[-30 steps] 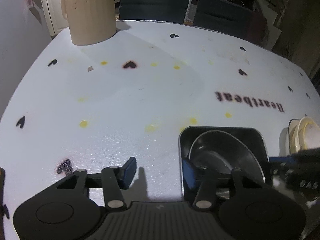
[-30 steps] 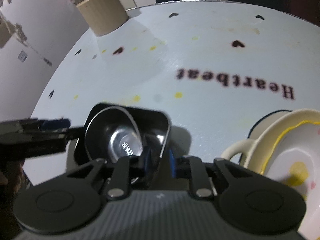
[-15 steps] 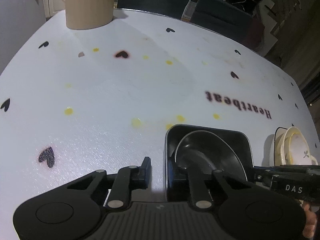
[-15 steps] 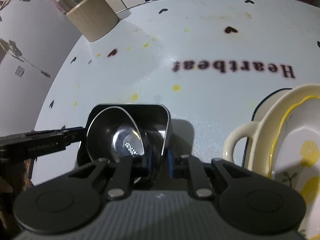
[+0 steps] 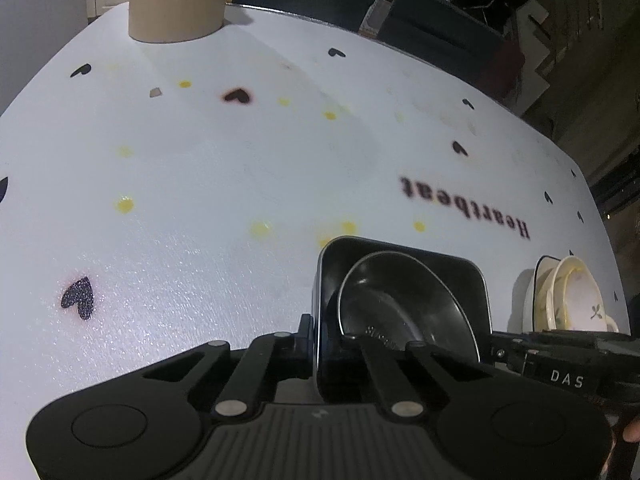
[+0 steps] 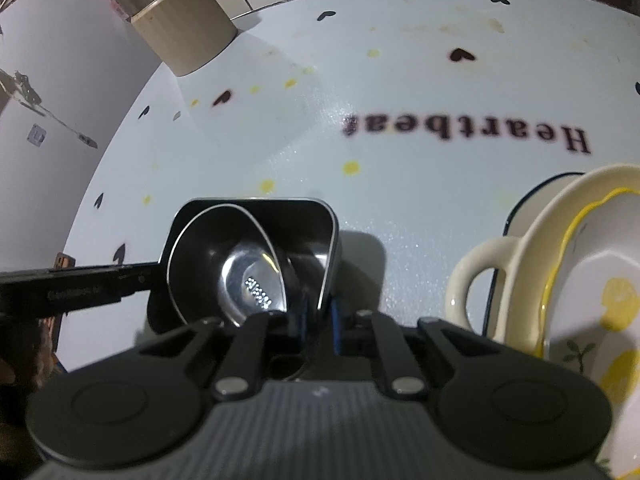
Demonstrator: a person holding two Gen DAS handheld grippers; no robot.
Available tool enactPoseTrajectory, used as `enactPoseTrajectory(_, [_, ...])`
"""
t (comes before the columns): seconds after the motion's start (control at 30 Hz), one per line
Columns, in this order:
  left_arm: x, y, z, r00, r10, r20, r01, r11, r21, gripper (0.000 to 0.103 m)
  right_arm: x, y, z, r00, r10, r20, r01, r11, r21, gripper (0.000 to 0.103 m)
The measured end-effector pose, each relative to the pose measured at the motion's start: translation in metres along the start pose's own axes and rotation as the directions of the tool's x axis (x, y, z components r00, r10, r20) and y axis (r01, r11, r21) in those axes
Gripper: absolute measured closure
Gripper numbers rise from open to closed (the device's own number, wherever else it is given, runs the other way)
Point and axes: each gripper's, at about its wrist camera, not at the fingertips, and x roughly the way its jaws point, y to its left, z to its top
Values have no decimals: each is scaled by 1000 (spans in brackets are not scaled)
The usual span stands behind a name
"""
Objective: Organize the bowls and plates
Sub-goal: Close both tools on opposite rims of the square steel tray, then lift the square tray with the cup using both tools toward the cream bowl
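Black square dish (image 5: 404, 276) with steel bowl (image 5: 400, 304) inside: rigid, light, slippery; left claw (image 5: 316, 336) and right claw (image 6: 320, 316) each clamp an opposite rim wall, jaws just closed.

The cream bowl (image 6: 592, 280) runs off the right edge; the beige canister (image 5: 176, 0) is cropped at the top.

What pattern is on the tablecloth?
White tablecloth with black hearts, yellow dots and the word Heartbeat; clearest in right wrist view.
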Motion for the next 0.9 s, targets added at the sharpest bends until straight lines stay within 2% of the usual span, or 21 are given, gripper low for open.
enactPoseTrajectory(0.17, [-12, 0, 1, 999, -23, 46, 24, 999, -26, 100, -6, 1, 0, 1000, -5, 30, 6, 1000, -18, 91])
enactPoseTrajectory(0.4, [-42, -5, 8, 984, -65, 166, 79, 994, -74, 99, -31, -4, 7, 988, 40, 147, -43, 999, 14, 93])
enactPoseTrajectory(0.53, [-59, -15, 12, 968, -89, 234, 109, 991, -73, 99, -53, -7, 10, 970, 60, 235, -61, 998, -4, 94])
enactPoseTrajectory(0.77, [-78, -41, 14, 937, -146, 316, 172, 984, -55, 99, -89, -29, 9, 944, 106, 313, -118, 993, 19, 94])
enactPoseTrajectory(0.9, [-82, -59, 14, 922, -186, 339, 212, 977, -40, 98, -113, -37, 6, 916, 106, 388, -120, 993, 14, 94])
